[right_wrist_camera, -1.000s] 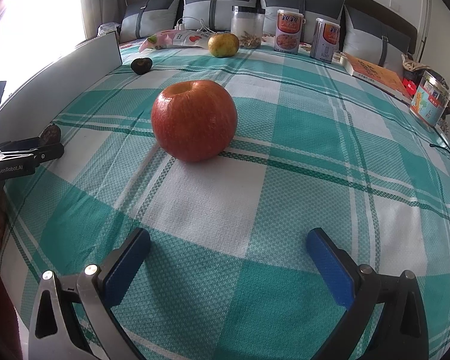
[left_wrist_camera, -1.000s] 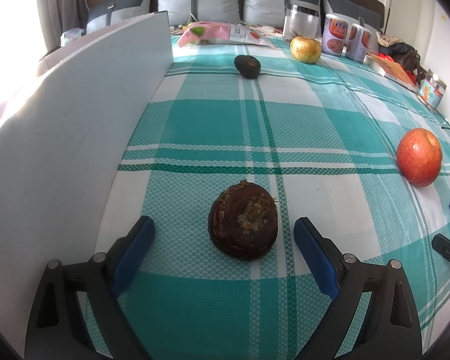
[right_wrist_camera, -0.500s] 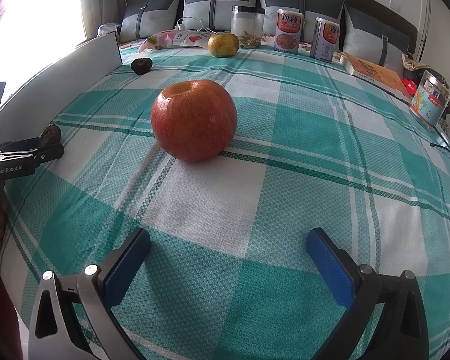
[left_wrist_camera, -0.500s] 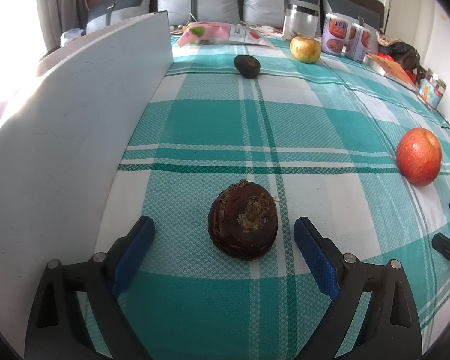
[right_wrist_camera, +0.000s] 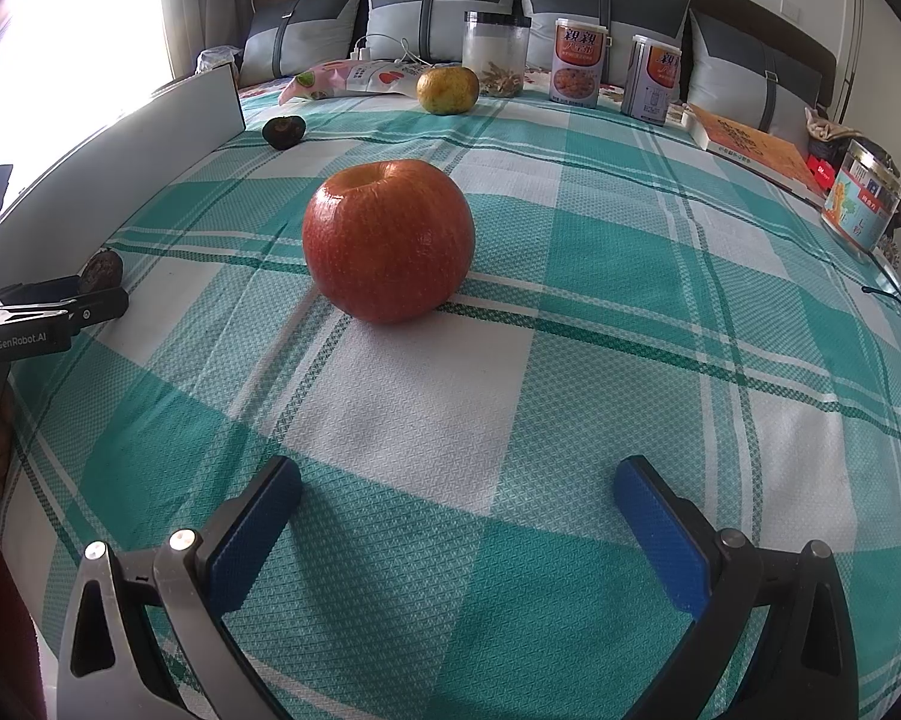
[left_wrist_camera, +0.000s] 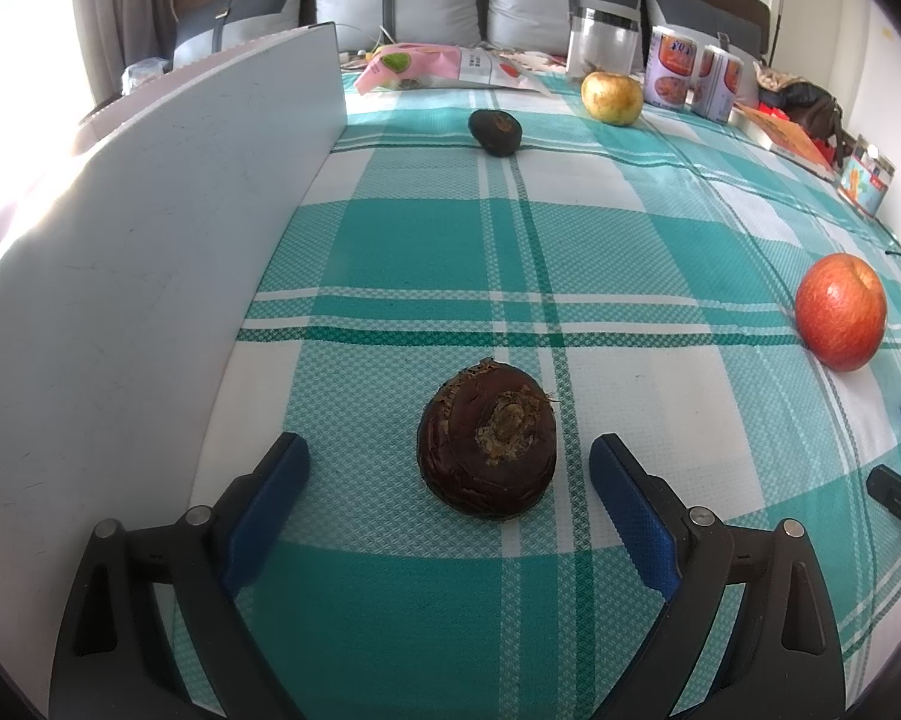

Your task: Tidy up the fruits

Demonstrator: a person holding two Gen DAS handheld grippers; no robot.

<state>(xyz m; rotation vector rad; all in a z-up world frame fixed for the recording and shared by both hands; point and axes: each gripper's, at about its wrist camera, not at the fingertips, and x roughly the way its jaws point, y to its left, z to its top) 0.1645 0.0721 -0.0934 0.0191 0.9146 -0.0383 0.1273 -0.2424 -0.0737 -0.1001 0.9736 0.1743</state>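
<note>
Left claw [left_wrist_camera: 447, 468] gapes apart just short of the dark rough fruit [left_wrist_camera: 487, 439] beside the white board [left_wrist_camera: 150, 252]; firm, light, grip its wider sides.

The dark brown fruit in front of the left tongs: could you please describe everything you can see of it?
The dark brown fruit is round and slightly flattened, with a glossy, cracked, flaky skin and a rough tan stem scar facing the camera. It rests on the teal plaid cloth, near the white board. It lies between and just ahead of the open left tongs, touching neither pad. The right wrist view shows it only as a small dark shape behind those tongs.
</note>
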